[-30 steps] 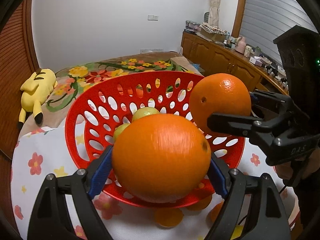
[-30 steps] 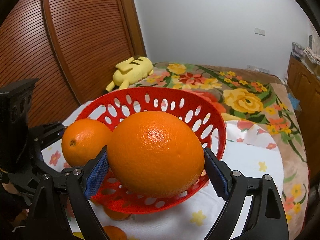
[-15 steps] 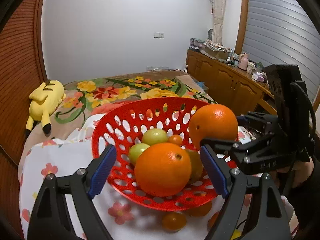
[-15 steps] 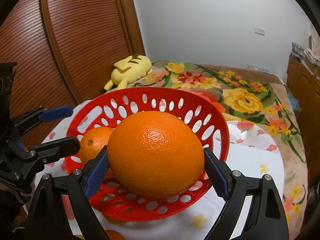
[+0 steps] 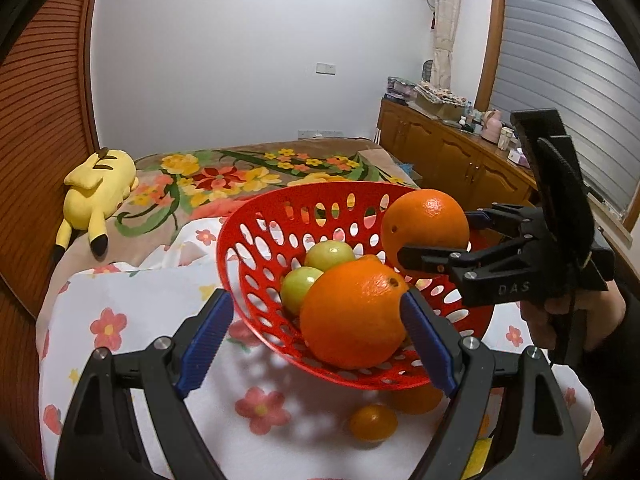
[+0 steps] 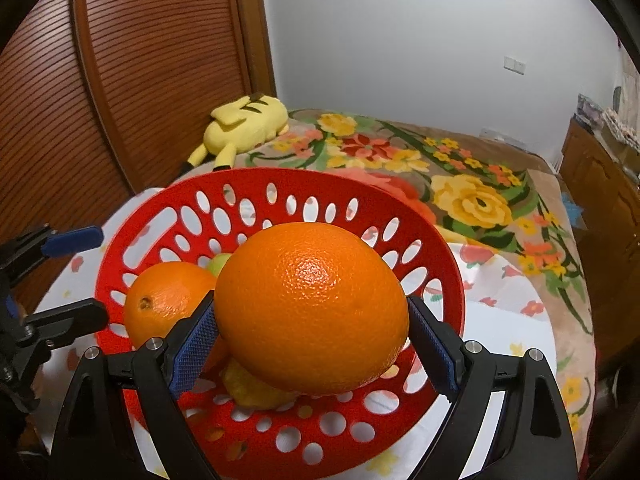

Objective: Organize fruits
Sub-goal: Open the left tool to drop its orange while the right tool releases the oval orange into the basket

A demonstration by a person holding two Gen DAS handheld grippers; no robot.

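Observation:
A red perforated basket [image 5: 256, 240] stands on a flowered cloth; it also shows in the right wrist view [image 6: 288, 192]. In it lie a big orange [image 5: 352, 316], seen too in the right wrist view [image 6: 168, 300], and two green fruits [image 5: 330, 254]. My left gripper [image 5: 316, 336] is open and empty, pulled back at the basket's near rim. My right gripper [image 6: 312, 340] is shut on a second orange [image 6: 312, 304] and holds it above the basket; both show in the left wrist view, the right gripper [image 5: 440, 236] and its orange [image 5: 426, 224].
Small orange fruits [image 5: 374, 422] lie on the cloth [image 5: 132, 320] in front of and under the basket. A yellow plush toy [image 5: 96, 192] lies on the flowered bed behind. A wooden cabinet [image 5: 452, 160] stands at the right.
My left gripper opened and let its orange drop into the basket, then drew back and to the left. The right gripper has kept its orange over the basket.

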